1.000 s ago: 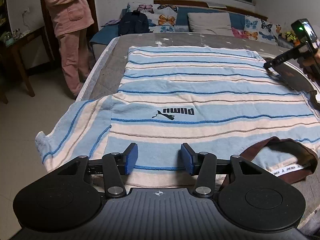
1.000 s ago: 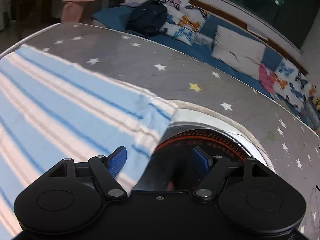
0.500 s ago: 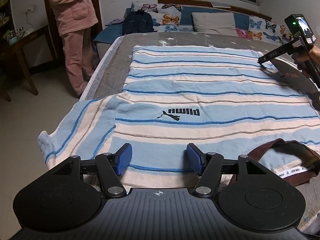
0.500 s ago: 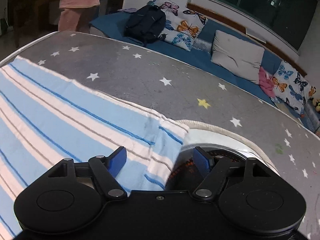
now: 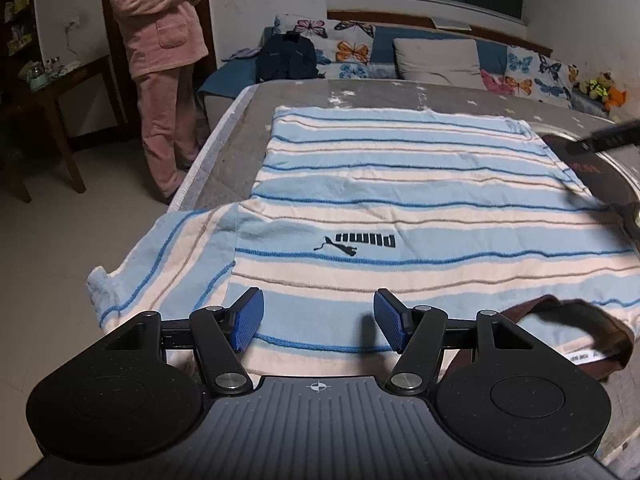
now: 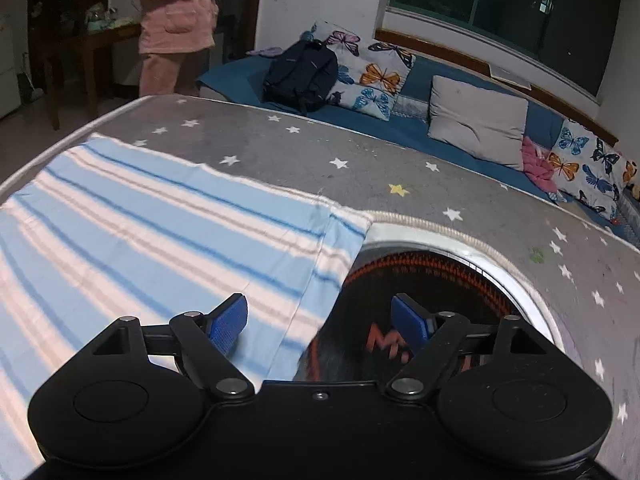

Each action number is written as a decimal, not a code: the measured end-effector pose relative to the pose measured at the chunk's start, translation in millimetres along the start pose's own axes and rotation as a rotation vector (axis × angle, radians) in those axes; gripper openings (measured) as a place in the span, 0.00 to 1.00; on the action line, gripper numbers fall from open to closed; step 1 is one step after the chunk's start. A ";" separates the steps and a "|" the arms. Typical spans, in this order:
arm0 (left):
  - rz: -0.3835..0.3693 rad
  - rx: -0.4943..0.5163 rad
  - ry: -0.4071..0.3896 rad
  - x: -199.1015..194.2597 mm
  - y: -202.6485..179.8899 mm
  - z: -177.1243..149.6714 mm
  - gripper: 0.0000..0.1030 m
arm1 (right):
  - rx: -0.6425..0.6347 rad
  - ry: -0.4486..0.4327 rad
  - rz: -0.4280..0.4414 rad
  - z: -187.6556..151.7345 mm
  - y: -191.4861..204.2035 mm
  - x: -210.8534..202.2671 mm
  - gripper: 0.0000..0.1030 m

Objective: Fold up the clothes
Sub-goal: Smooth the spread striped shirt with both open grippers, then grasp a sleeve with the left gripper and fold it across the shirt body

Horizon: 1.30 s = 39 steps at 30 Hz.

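Striped shirt [image 5: 400, 208], "PUMA" logo inverted

Left claw [image 5: 319, 326] spread wide, empty; right claw [image 6: 320, 322] likewise, tilted down.

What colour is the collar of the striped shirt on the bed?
Dark brown collar, on the light blue and cream striped shirt; the left wrist view shows it best.
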<state>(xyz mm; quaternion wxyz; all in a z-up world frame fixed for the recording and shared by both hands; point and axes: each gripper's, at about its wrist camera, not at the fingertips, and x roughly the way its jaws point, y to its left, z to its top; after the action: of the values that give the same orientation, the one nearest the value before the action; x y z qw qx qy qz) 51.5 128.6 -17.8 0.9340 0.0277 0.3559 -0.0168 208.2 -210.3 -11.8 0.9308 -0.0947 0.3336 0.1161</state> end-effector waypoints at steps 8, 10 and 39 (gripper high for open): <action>0.020 -0.027 -0.010 -15.9 -1.7 -0.7 0.64 | -0.009 -0.027 0.060 -28.1 17.6 -33.5 0.84; 0.023 -0.036 -0.009 -18.9 -1.1 -2.4 0.64 | -0.014 -0.027 0.078 -33.8 24.4 -38.1 0.84; 0.221 -0.434 -0.029 -31.9 105.1 -19.6 0.64 | -0.155 -0.057 0.294 -54.4 120.2 -69.4 0.90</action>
<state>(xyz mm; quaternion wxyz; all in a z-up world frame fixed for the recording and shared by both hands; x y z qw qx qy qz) 20.0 235.0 -7.0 0.9193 -0.1349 0.3324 0.1619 90.0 -119.9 -20.4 0.9028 -0.1133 0.3073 0.2789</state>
